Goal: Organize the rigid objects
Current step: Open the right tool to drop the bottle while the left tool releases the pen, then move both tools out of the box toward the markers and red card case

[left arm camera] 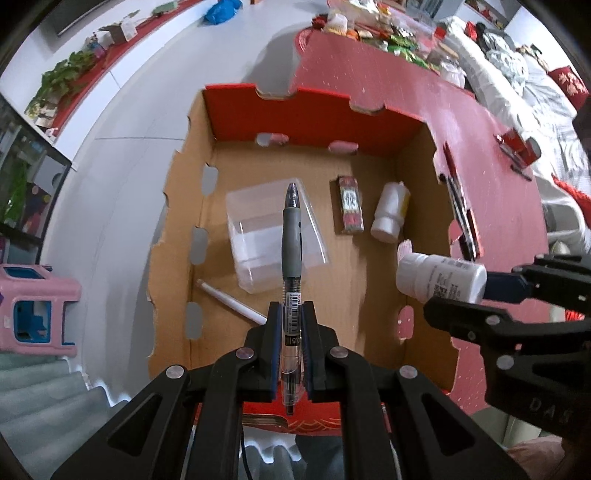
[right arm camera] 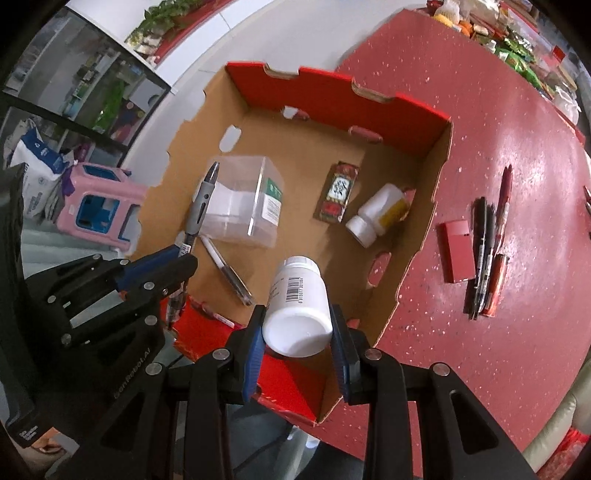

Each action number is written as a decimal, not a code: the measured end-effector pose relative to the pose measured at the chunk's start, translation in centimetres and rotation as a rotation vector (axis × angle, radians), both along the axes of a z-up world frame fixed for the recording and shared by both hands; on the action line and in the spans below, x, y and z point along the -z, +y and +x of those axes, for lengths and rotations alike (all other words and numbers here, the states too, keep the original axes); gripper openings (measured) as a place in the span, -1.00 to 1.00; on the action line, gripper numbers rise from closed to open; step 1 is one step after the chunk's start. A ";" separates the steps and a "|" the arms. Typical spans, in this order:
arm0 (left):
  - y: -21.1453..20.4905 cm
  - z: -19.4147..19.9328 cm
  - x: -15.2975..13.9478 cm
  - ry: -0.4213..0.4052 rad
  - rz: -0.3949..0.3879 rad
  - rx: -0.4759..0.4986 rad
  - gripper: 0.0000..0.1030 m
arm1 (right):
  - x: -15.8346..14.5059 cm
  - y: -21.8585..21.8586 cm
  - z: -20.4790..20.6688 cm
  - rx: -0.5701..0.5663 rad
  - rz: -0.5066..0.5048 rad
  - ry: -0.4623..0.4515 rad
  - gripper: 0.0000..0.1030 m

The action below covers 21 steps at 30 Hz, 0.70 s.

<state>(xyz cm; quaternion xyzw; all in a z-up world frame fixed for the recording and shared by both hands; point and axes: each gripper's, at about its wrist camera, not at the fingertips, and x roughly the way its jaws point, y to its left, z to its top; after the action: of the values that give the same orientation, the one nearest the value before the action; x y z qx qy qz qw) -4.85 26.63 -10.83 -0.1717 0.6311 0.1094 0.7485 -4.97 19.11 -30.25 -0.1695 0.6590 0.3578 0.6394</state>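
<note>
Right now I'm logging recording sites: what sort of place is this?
Probably a home living room: a red table piled with snacks, a sofa with cushions, and a pink plastic stool on the floor.

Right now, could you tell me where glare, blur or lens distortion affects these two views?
Left wrist view: fisheye bends the brown cardboard box walls outward; the grey-grip gel pen is sharp. Right wrist view: window glare washes the speckled red tabletop; the white plastic pill bottle base is bright but readable; edges vignette black.

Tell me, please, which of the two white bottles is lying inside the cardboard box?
The yellow-labelled white bottle, on its side on the box floor beside the red packet. The barcode-labelled white bottle is gripped above the box in the right gripper.
</note>
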 end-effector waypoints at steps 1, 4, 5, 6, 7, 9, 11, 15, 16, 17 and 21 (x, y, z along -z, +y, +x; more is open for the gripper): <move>-0.2 0.2 0.3 0.012 0.003 0.011 -0.79 | 0.2 0.0 0.0 -0.002 -0.006 -0.004 -0.34; -0.5 0.6 0.8 0.030 0.010 0.027 -0.78 | 0.8 0.2 0.2 -0.009 -0.029 -0.003 -0.34; -0.6 0.7 0.9 0.038 0.011 0.030 -0.64 | 0.9 0.3 0.3 -0.008 -0.033 -0.005 -0.33; -0.5 0.8 1.0 0.045 0.019 0.028 -0.29 | 1.0 0.3 0.3 -0.008 -0.039 -0.003 -0.33; -0.5 0.8 1.0 0.055 0.041 0.017 -0.03 | 1.0 0.3 0.4 -0.005 -0.041 0.002 -0.32; -0.1 0.8 1.1 0.077 0.075 -0.007 0.56 | 0.7 0.1 0.6 0.006 -0.049 -0.008 0.06; 0.7 0.5 1.2 0.081 0.040 -0.041 0.61 | 0.0 -0.4 1.0 0.028 -0.039 -0.043 0.57; 1.7 0.3 0.8 0.083 0.026 -0.084 0.79 | -1.6 -1.5 1.9 0.076 0.008 -0.058 0.78; 1.8 0.3 0.6 0.079 0.031 -0.091 0.79 | -1.9 -1.8 2.0 0.084 0.014 -0.061 0.78; 1.8 0.3 0.4 0.077 0.033 -0.098 0.88 | -2.3 -2.0 2.1 0.093 0.019 -0.067 0.78; 1.8 0.3 -0.1 0.066 0.027 -0.119 0.99 | -3.0 -4.2 2.7 0.156 0.040 -0.073 0.78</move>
<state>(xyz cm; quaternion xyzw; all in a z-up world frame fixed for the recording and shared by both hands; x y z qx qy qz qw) -4.58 28.46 -10.70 -0.1951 0.6427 0.1681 0.7216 -2.30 14.94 -27.27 -0.1179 0.6394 0.3135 0.6921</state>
